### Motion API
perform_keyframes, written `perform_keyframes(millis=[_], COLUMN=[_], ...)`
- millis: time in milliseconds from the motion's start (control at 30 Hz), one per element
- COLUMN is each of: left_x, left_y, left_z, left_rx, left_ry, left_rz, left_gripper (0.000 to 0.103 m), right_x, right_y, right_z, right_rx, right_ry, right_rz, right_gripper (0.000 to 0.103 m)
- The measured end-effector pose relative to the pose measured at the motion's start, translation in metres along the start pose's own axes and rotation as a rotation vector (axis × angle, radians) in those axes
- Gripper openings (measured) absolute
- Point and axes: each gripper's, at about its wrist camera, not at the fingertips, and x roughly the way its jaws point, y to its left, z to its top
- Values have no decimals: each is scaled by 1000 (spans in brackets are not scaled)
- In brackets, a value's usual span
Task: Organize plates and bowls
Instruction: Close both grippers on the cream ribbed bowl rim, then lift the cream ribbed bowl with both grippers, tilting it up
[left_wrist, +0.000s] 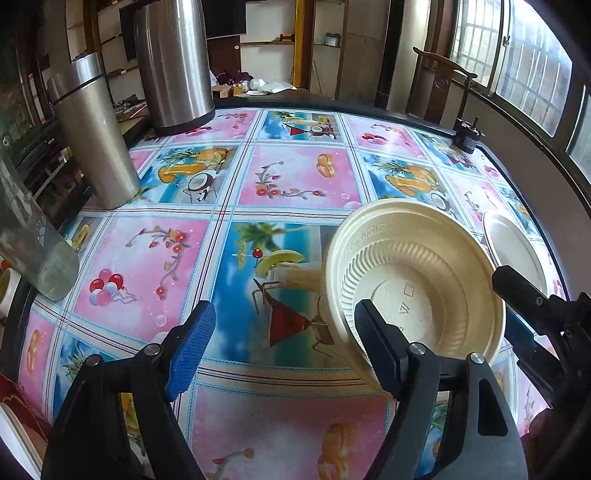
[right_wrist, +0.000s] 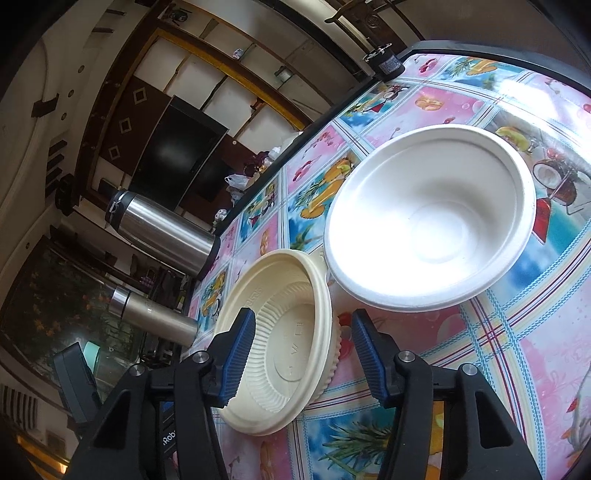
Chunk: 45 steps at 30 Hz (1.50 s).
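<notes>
A cream ribbed bowl (left_wrist: 424, 280) (right_wrist: 291, 332) sits tilted on the patterned tablecloth (left_wrist: 295, 177). My right gripper (right_wrist: 303, 354) straddles its near wall, with one blue pad inside the bowl and the other outside. A thin strip of cloth shows between the outer pad and the wall. The same gripper's black fingers (left_wrist: 517, 288) show at the bowl's right rim in the left wrist view. A larger white bowl (right_wrist: 424, 221) (left_wrist: 513, 240) stands upright just beyond, touching the cream one. My left gripper (left_wrist: 286, 349) hangs open over the cloth and holds nothing. Its right finger overlaps the cream bowl's near edge.
Two steel flasks (left_wrist: 173, 62) (left_wrist: 92, 129) stand at the table's far left, and a clear glass jar (left_wrist: 29, 236) stands nearer on the left. A small black object (left_wrist: 467, 136) sits by the far right edge. A wooden chair (left_wrist: 439, 81) stands behind the table.
</notes>
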Motion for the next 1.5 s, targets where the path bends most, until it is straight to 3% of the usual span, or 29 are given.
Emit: perform_keyframes(millis=[200, 467, 800, 900, 967, 1100, 1333, 1400, 1467, 1500], left_x=[1, 10, 3, -6, 0, 18, 18, 19, 21, 22], left_y=[-1, 6, 46, 59, 59, 51, 46, 44, 40, 39], left_z=[-1, -1, 10, 16, 16, 8, 3, 3, 1, 0], left_rx=[0, -46, -218, -249, -248, -278, -285, -277, -258, -255], left_ry=[7, 55, 114, 105, 134, 222, 215, 218, 229, 235], left_rz=[-26, -133, -320, -327, -326, -426, -458, -458, -448, -446], left_gripper=[78, 78, 78, 83, 83, 83, 82, 76, 49, 44], right_x=[1, 3, 6, 4, 4, 7, 7, 7, 8, 8], right_y=[-1, 0, -1, 1, 1, 1, 1, 1, 1, 1], right_z=[-1, -2, -2, -1, -1, -2, -2, -1, -1, -1], right_rx=[4, 1, 15, 10, 9, 10, 7, 7, 6, 7], right_ry=[0, 17, 39, 33, 34, 44, 45, 44, 47, 50], right_rz=[-2, -1, 9, 10, 9, 11, 14, 13, 11, 12], right_gripper=[53, 46, 35, 32, 32, 31, 24, 23, 21, 20])
